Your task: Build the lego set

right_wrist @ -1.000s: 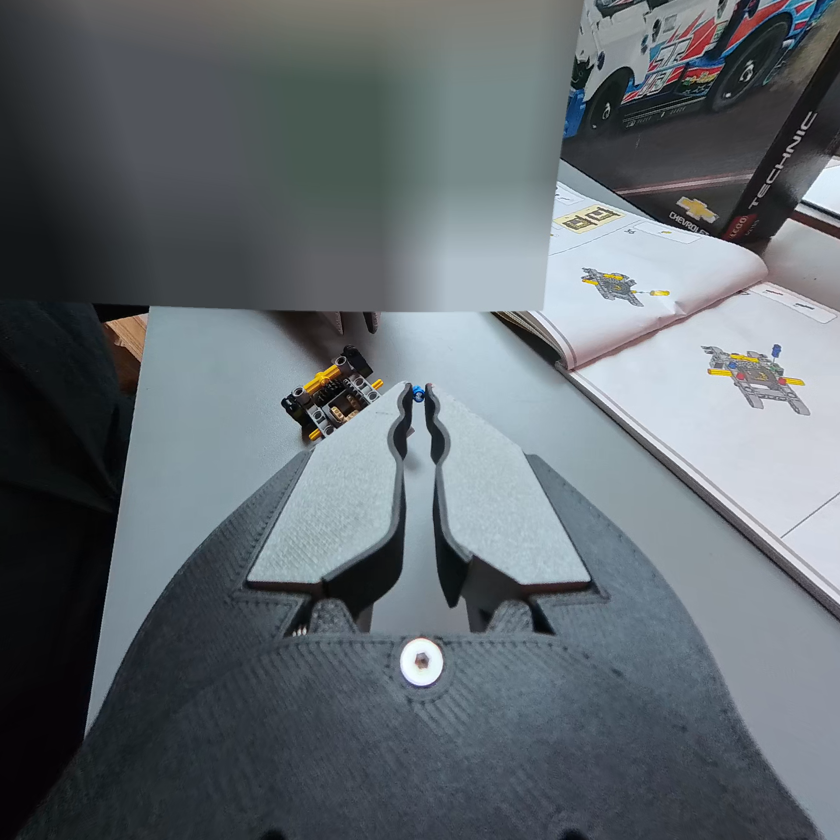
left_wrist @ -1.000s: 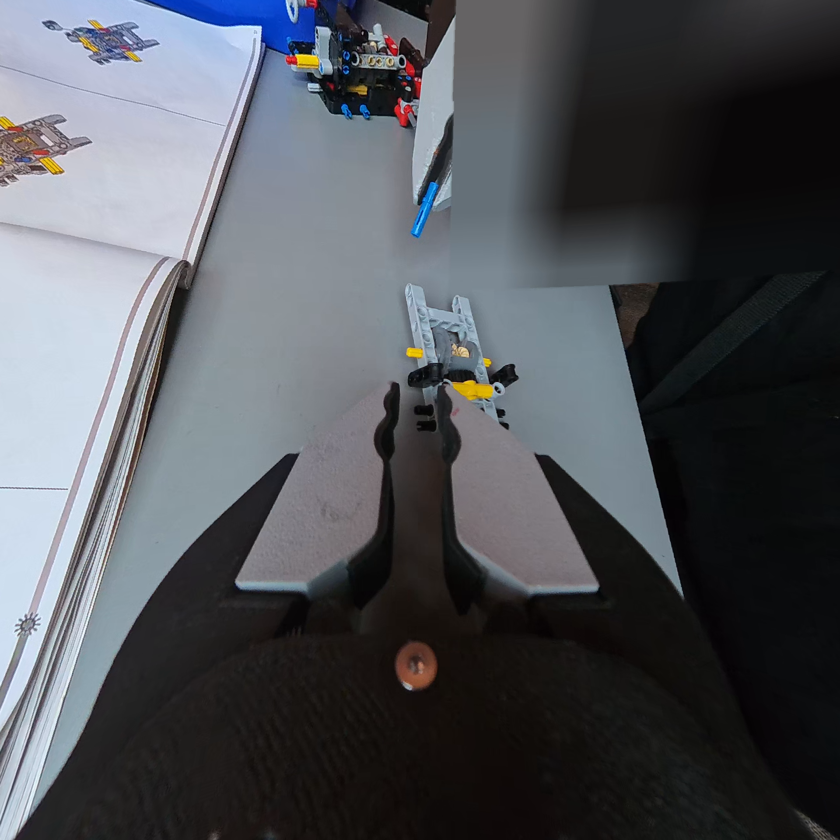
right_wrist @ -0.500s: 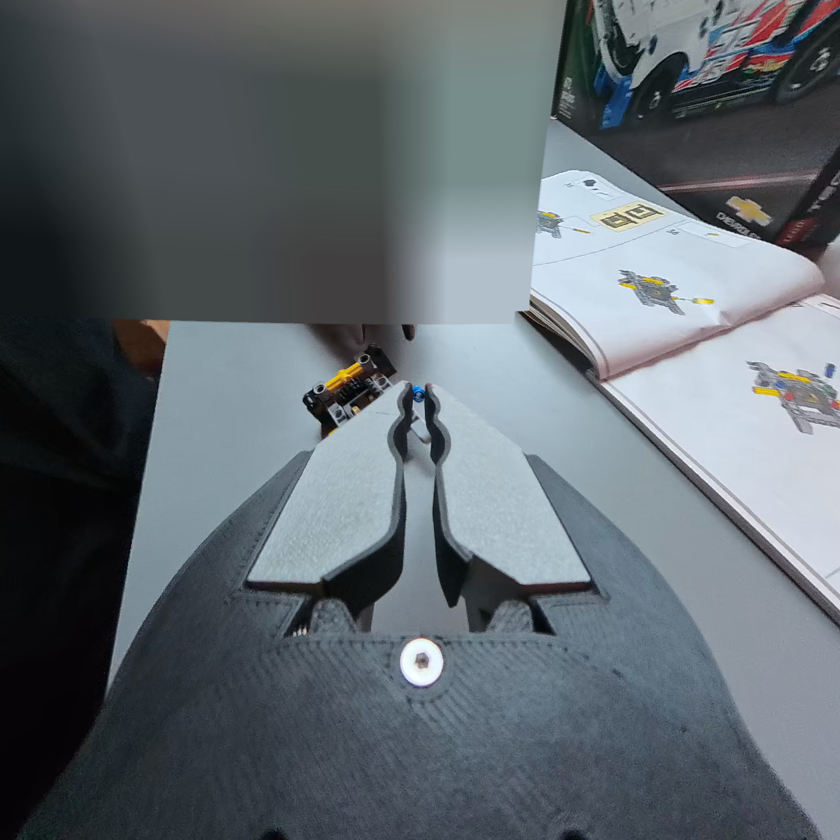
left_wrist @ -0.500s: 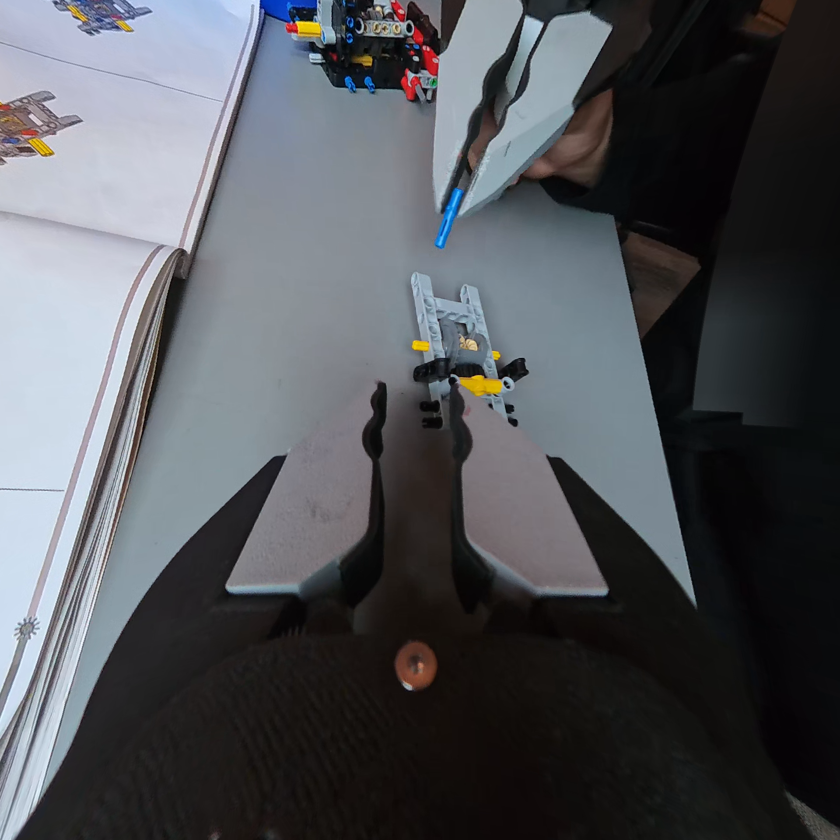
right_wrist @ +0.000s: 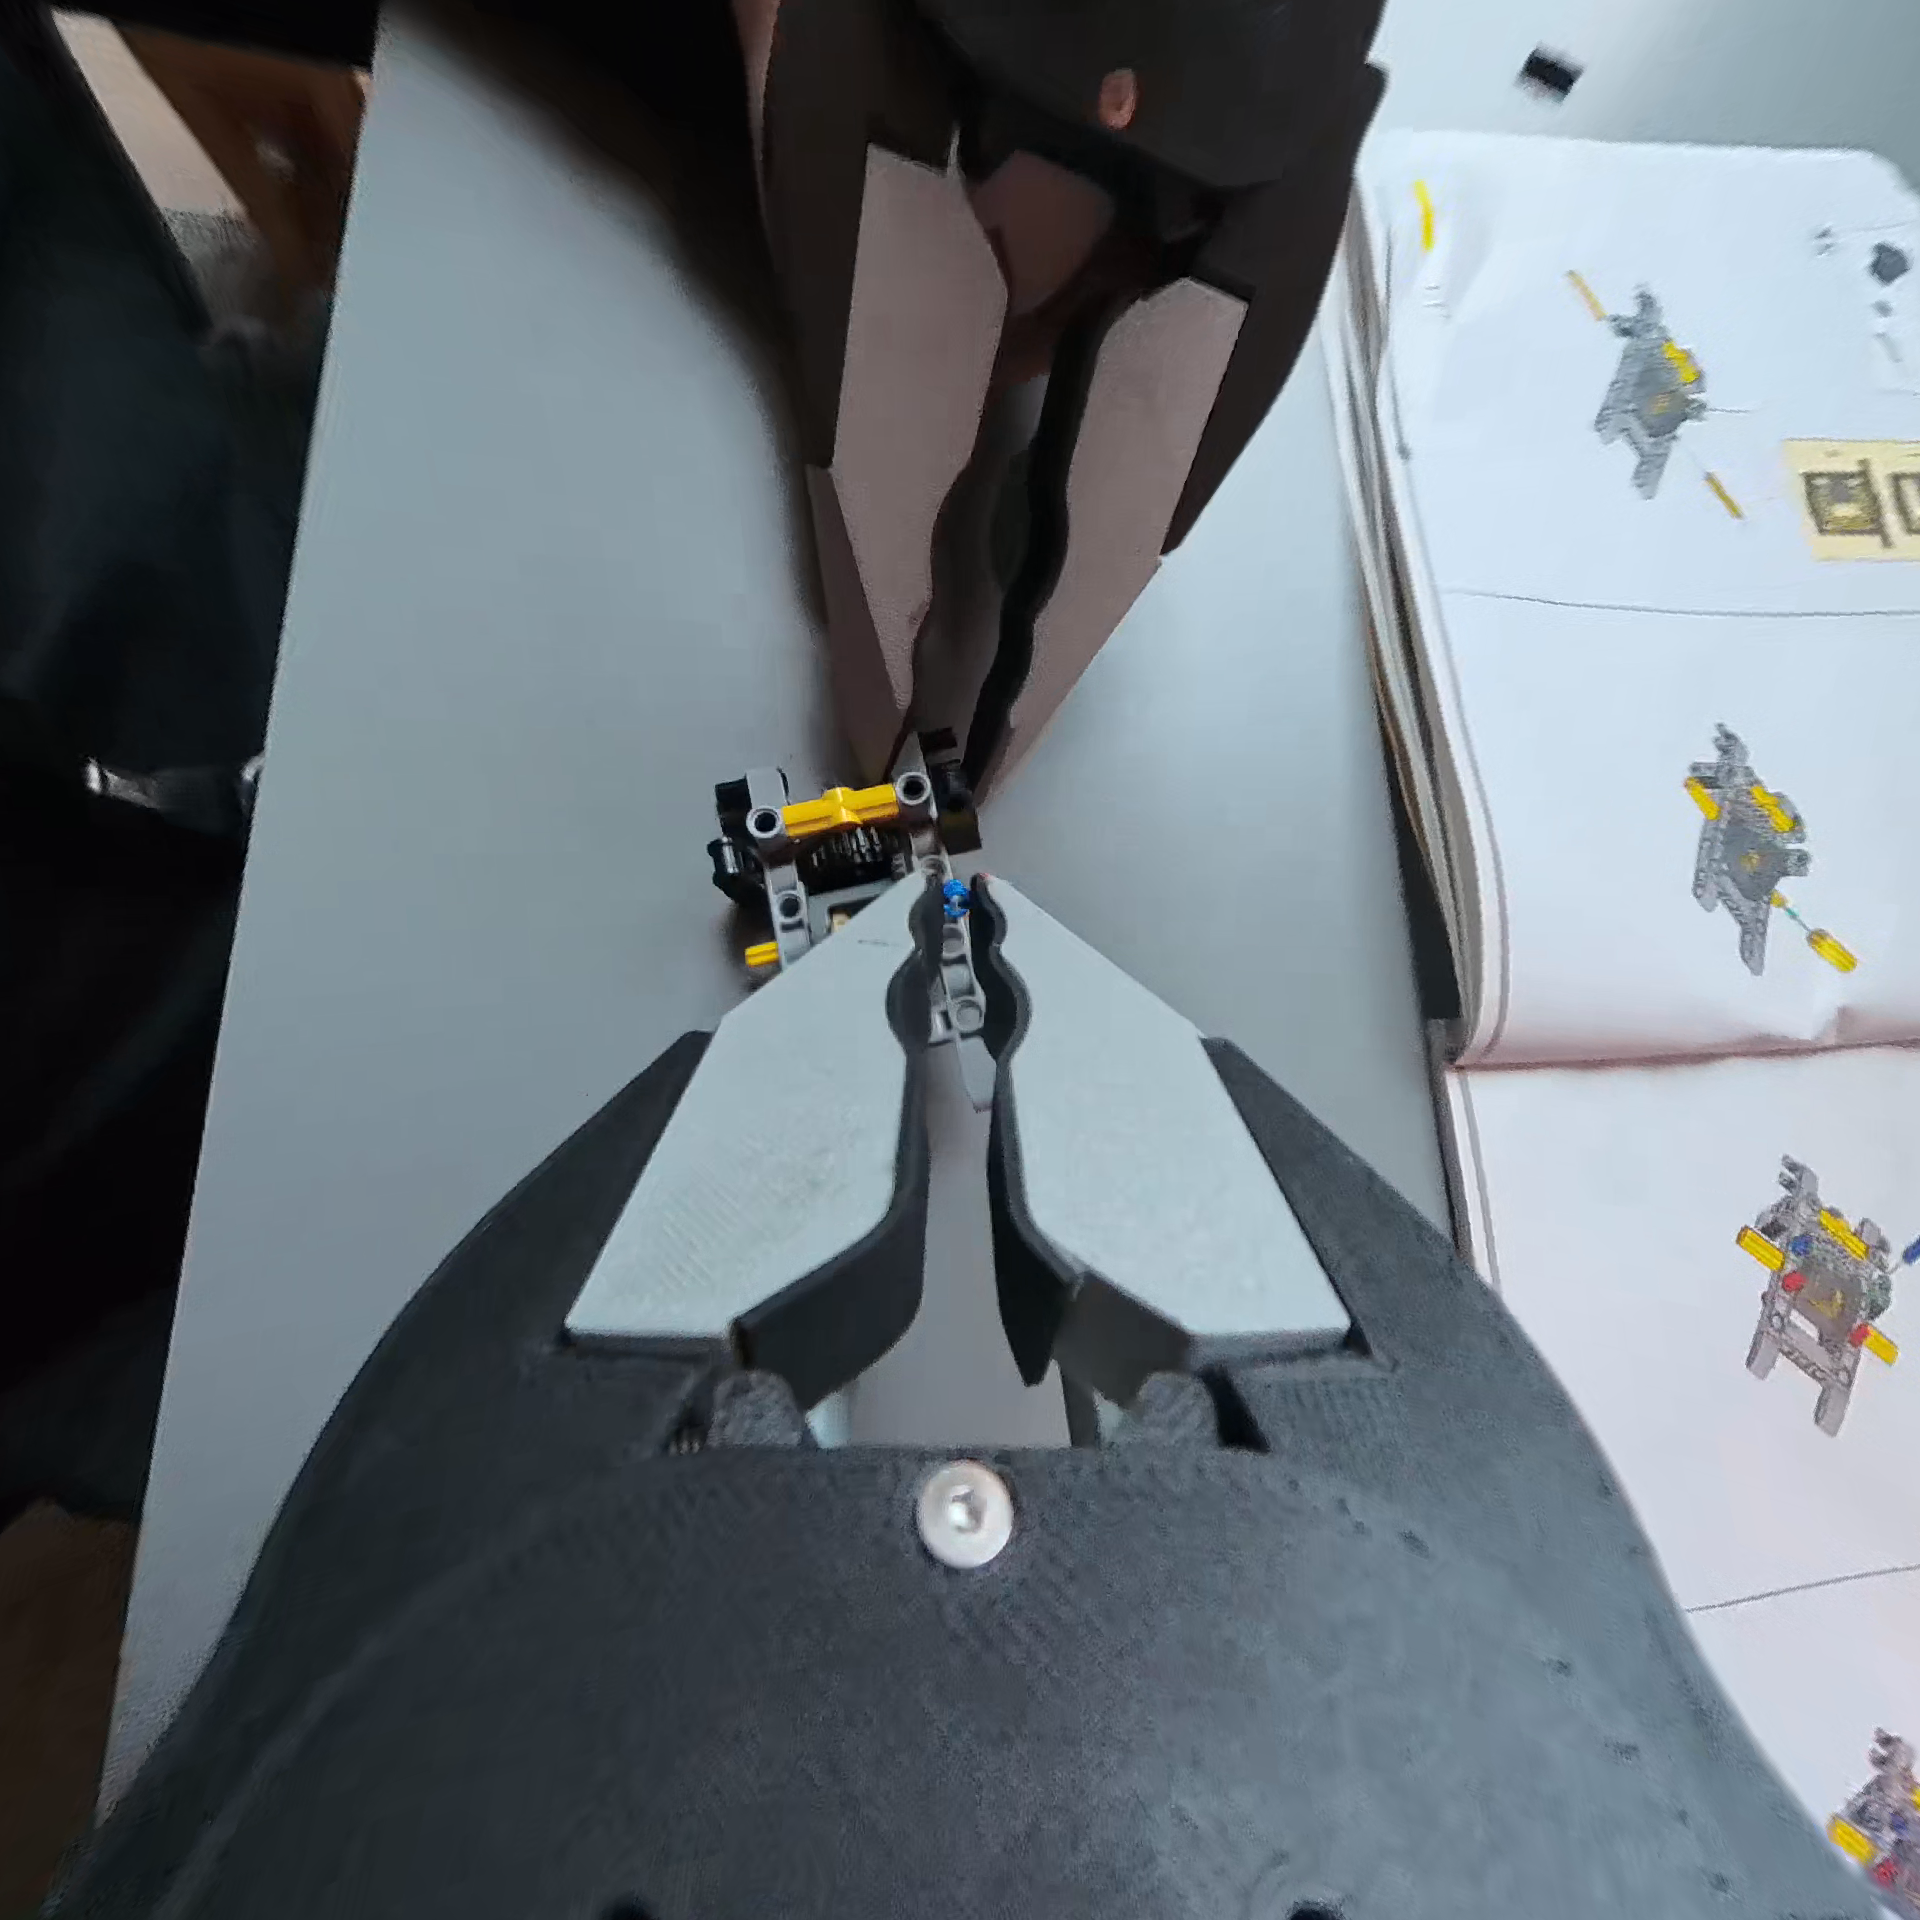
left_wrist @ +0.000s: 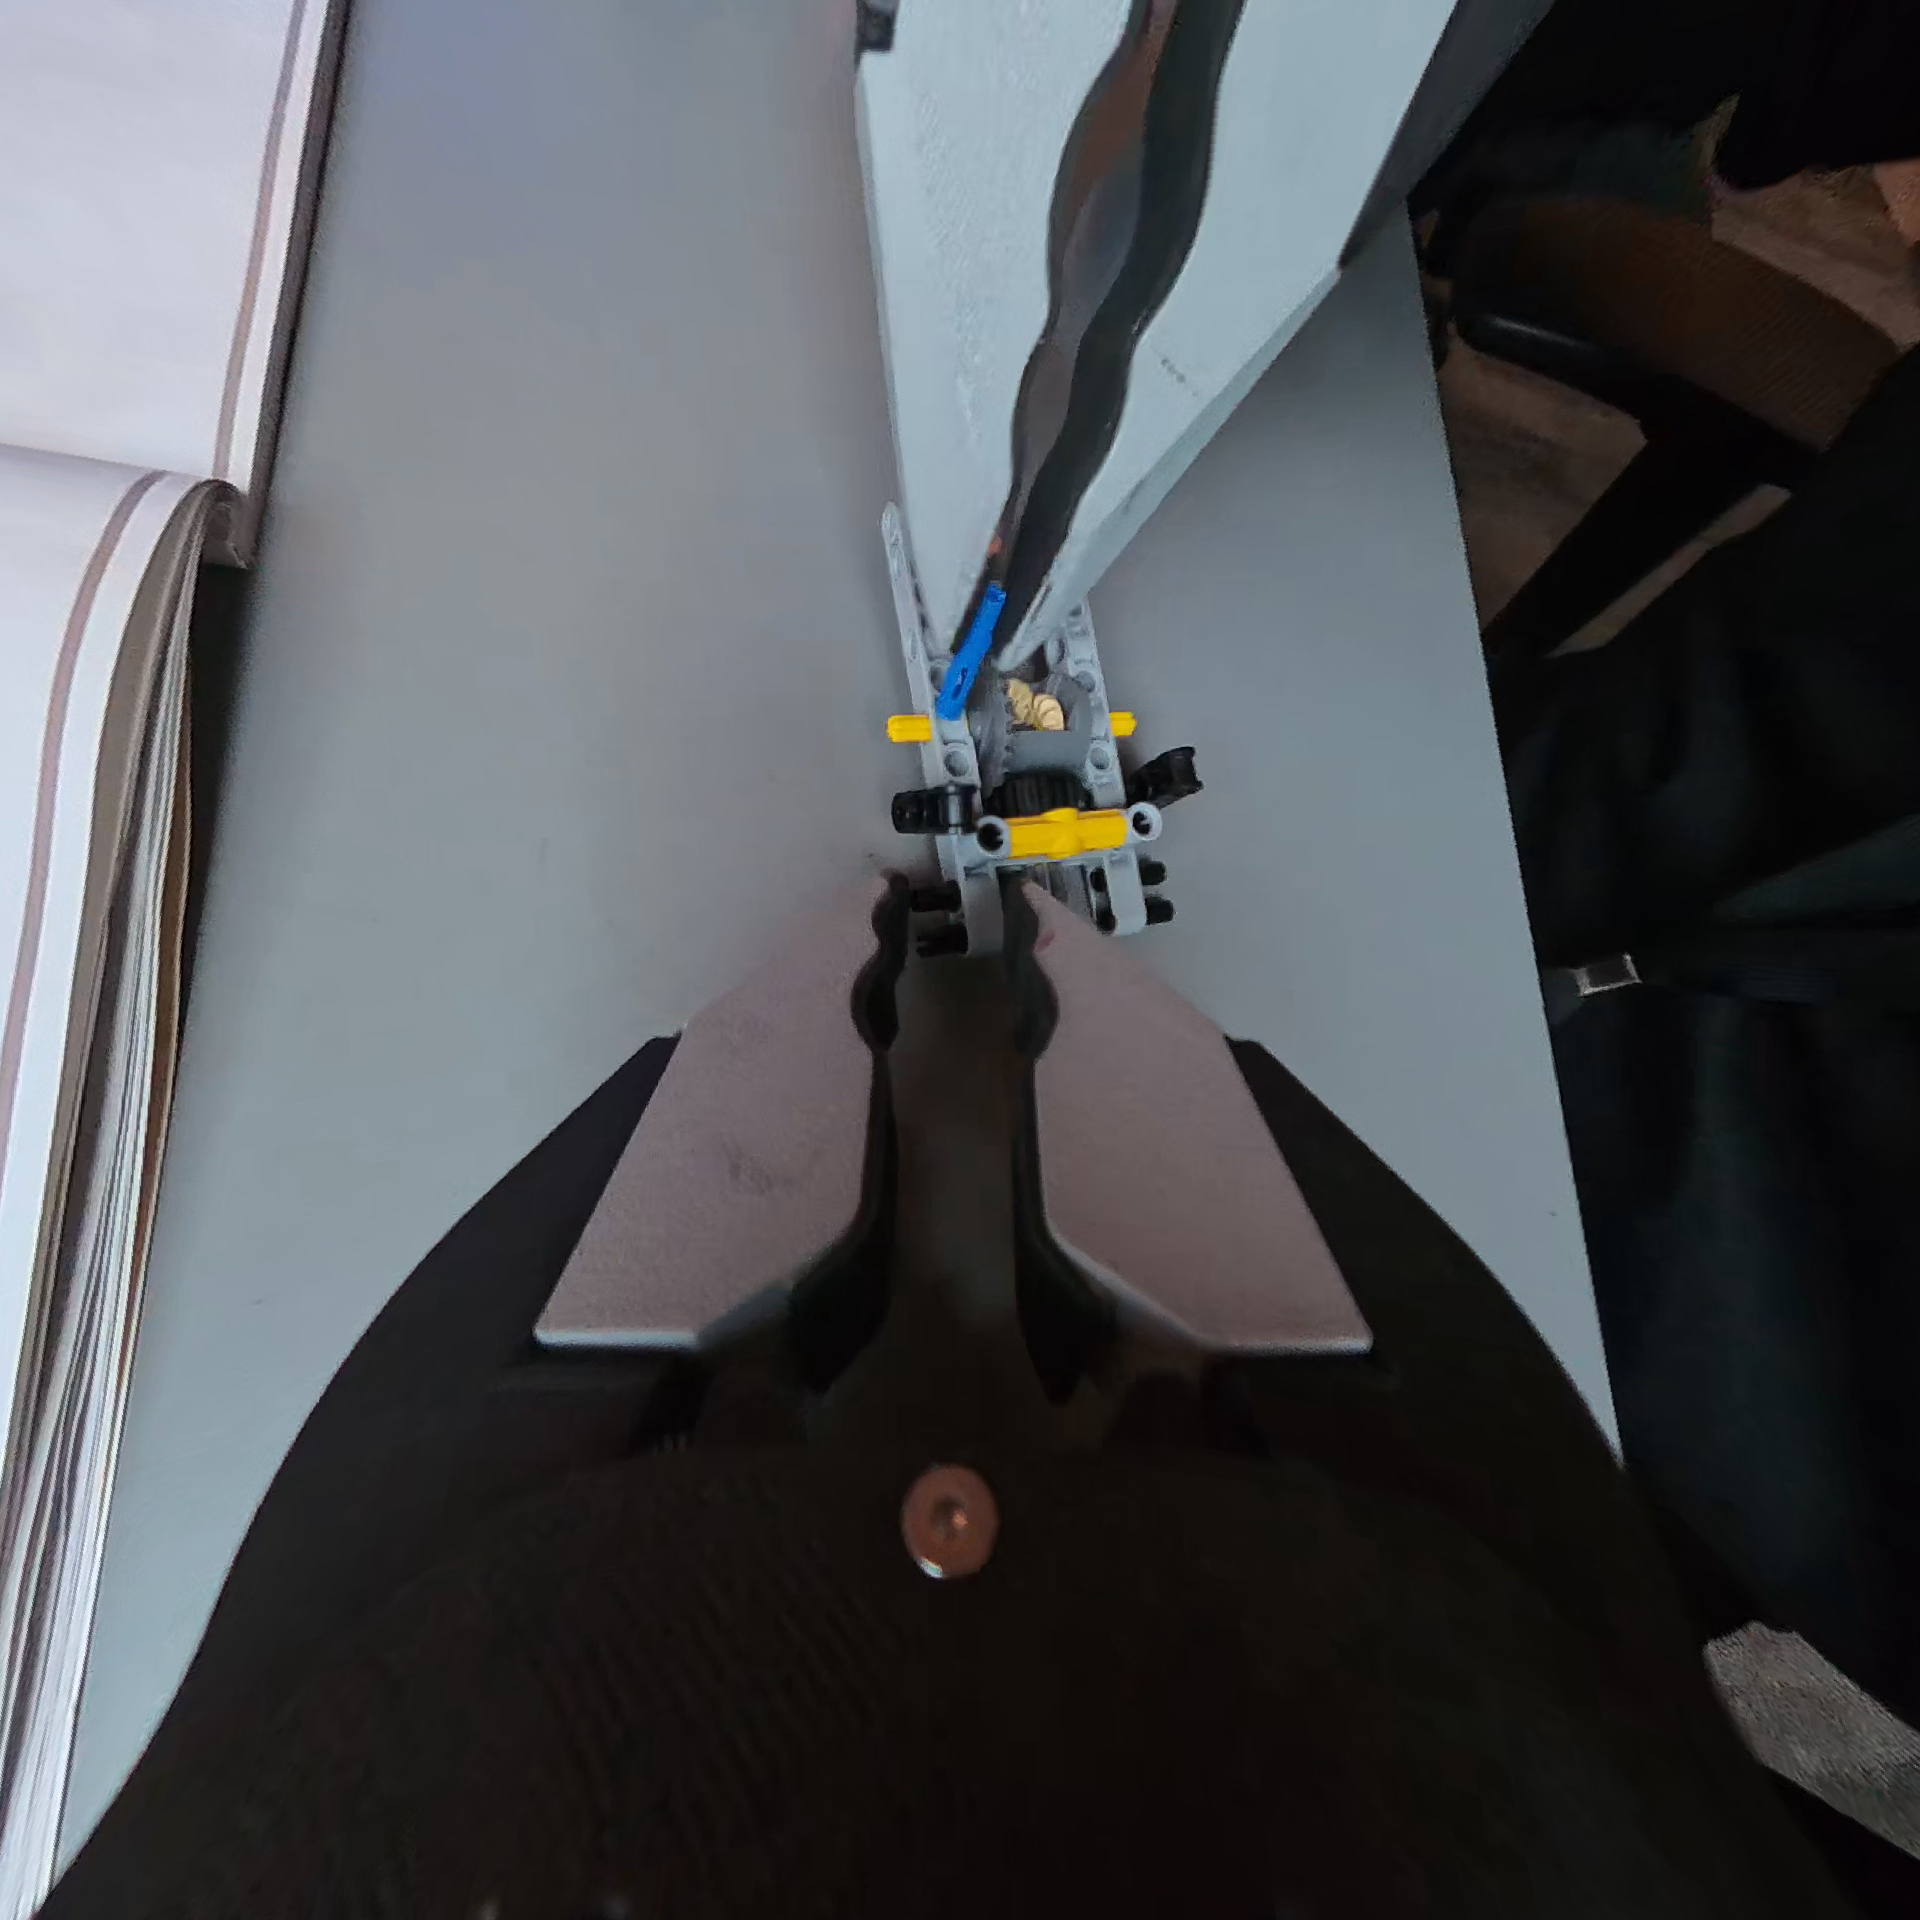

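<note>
Lego frame [left_wrist: 1023,790]: left gripper [left_wrist: 954,896] jaws spread at it, right gripper [right_wrist: 956,889] jaws pinching blue pin [left_wrist: 968,650].

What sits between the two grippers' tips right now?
The small grey lego assembly lies between them: left gripper at its near end, right gripper bringing the blue pin from beyond. Left wrist view.

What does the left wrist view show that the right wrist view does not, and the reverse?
Only the left wrist view shows the blue pin at full length, slanting down onto the grey frame. Only the right wrist view shows the printed pages of the instruction booklet. Both show the frame on the grey table, the right gripper shut on the pin, and the open left gripper.
</note>
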### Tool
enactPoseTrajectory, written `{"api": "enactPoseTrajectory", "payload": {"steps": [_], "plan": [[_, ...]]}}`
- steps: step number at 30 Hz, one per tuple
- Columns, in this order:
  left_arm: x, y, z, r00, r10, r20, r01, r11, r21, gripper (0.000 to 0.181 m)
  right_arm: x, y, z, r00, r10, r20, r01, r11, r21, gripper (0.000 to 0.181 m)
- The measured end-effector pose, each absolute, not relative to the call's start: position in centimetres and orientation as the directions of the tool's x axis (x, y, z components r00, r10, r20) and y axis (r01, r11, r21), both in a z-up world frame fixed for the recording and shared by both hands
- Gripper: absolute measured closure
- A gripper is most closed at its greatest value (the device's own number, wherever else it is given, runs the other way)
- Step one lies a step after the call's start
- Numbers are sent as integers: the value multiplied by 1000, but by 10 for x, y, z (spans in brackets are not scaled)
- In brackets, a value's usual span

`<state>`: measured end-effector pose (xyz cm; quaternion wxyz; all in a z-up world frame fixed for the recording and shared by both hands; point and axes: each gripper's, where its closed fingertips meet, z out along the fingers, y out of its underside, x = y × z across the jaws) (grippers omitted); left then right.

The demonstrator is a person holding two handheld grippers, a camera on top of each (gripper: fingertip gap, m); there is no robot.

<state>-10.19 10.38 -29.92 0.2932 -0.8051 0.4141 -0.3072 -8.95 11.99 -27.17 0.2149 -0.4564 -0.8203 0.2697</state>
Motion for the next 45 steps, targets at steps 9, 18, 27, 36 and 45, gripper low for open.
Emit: {"api": "enactPoseTrajectory", "payload": {"steps": [9, 18, 27, 36, 45], "plan": [[-101, 103, -302, 464, -844, 268, -495, -498, -712, 166, -94, 117, -275, -532, 846, 39, 673, 450, -587, 179], [-102, 105, -302, 475, -837, 273, -486, -508, -711, 166, -95, 113, -280, -587, 809, -33, 719, 501, -482, 179], [-101, 105, -302, 480, -829, 287, -477, -521, -708, 166, -94, 114, -281, -639, 769, -15, 720, 592, -363, 179], [-98, 104, -302, 478, -830, 288, -478, -521, -708, 166, -92, 113, -282, -627, 779, -20, 729, 577, -367, 179], [-98, 104, -302, 478, -832, 281, -480, -515, -710, 166, -88, 114, -282, -585, 811, -10, 740, 528, -418, 179]]}}
